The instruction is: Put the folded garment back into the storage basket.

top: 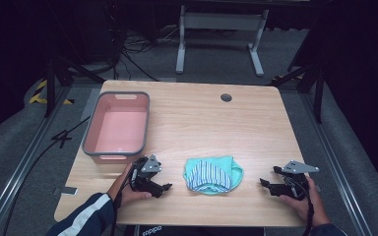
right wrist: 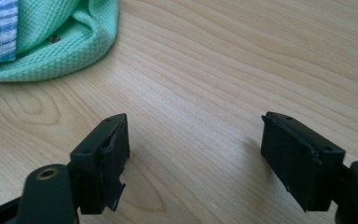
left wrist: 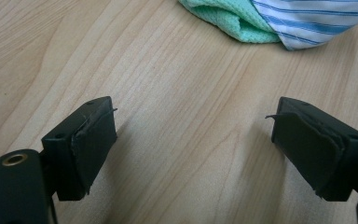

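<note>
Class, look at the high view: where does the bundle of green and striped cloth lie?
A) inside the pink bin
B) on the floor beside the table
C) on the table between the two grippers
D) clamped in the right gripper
C: the cloth bundle lies on the wooden table, apart from the left gripper and the right gripper, both open.

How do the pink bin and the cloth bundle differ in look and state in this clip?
The pink bin is a rigid grey-rimmed box standing open with nothing in it; the cloth bundle is soft, crumpled green fabric with a blue-striped piece on it. The bin stands nearer the table's left edge, beyond the left gripper; the bundle lies between that and the right gripper. Both rest on the table, untouched.
</note>
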`<move>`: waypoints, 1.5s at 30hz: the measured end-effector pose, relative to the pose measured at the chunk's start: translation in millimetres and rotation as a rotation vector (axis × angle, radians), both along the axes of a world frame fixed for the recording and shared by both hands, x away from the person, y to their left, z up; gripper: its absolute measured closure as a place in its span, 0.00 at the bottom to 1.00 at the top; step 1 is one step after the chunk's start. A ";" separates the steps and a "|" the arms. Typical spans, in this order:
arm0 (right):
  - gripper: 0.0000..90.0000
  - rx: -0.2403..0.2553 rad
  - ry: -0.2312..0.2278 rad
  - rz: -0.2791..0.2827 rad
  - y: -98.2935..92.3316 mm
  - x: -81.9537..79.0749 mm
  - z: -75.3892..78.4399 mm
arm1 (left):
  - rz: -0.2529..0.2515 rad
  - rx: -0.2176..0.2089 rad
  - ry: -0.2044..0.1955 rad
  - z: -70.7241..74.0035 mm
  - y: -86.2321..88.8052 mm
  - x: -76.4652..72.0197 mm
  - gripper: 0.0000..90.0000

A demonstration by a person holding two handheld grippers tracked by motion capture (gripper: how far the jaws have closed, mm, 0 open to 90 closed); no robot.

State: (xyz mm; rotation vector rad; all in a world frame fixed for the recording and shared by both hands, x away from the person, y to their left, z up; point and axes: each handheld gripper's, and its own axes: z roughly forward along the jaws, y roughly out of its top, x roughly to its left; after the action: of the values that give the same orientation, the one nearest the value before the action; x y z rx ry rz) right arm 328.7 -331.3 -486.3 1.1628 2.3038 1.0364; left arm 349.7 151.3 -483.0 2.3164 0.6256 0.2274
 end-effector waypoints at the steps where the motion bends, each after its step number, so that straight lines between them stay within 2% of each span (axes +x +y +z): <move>1: 0.28 0.002 0.001 0.001 -0.4 0.5 0.0 | -0.002 0.003 -0.001 0.1 -0.1 0.4 0.14; 4: 0.30 0.005 0.000 -0.017 -0.9 2.3 0.1 | -0.006 0.004 -0.001 0.1 0.4 0.5 0.14; 11: 0.29 0.000 0.004 -0.008 -1.1 3.9 0.7 | 0.010 0.009 0.004 1.0 -0.7 -1.2 0.15; 15: 0.27 -0.013 0.012 -0.011 -0.2 6.3 1.4 | 0.021 0.043 0.024 5.6 -5.4 -1.8 0.18; 17: 0.26 -0.017 0.023 -0.021 1.3 6.7 2.4 | 0.006 0.061 0.007 8.8 -10.0 -1.8 0.22; 19: 0.26 -0.018 0.034 -0.025 3.0 7.5 3.3 | 0.000 0.049 0.004 13.4 -13.1 -0.4 0.22; 21: 0.39 -0.021 0.037 -0.010 5.8 7.6 5.6 | 0.010 0.027 -0.001 19.4 -16.1 1.7 0.24; 22: 0.40 -0.023 0.039 -0.003 7.6 7.4 6.5 | 0.022 0.009 0.003 22.2 -17.6 3.5 0.24; 26: 0.39 -0.032 0.033 0.032 21.7 8.8 11.9 | 0.038 -0.003 0.015 25.5 -23.8 8.5 0.25; 28: 0.39 -0.002 0.027 0.049 28.7 9.3 16.9 | 0.035 -0.015 0.024 25.6 -28.5 10.1 0.25; 30: 0.39 0.006 0.013 0.054 41.0 11.6 23.2 | 0.030 -0.011 0.024 25.9 -35.0 11.1 0.25; 34: 0.39 0.002 0.005 0.064 61.6 16.9 28.9 | 0.043 -0.038 0.028 26.9 -47.4 14.6 0.25; 36: 0.39 0.016 0.014 0.085 74.5 20.3 30.2 | 0.053 -0.047 0.030 26.6 -52.7 16.6 0.25; 41: 0.39 -0.015 0.017 0.114 101.9 27.7 27.7 | 0.059 -0.044 0.061 19.6 -63.2 22.4 0.24; 42: 0.39 -0.020 0.024 0.120 106.0 29.2 26.1 | 0.058 -0.032 0.067 17.3 -65.3 23.1 0.23; 45: 0.39 -0.060 0.039 0.097 113.5 34.5 19.7 | 0.040 -0.021 0.092 10.1 -70.4 23.8 0.21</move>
State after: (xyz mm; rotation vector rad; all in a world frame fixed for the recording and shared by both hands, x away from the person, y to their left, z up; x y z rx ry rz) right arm 363.1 -217.8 -466.6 1.0673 2.4257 0.9782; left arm 373.5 80.9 -473.0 2.3061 0.7167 0.1332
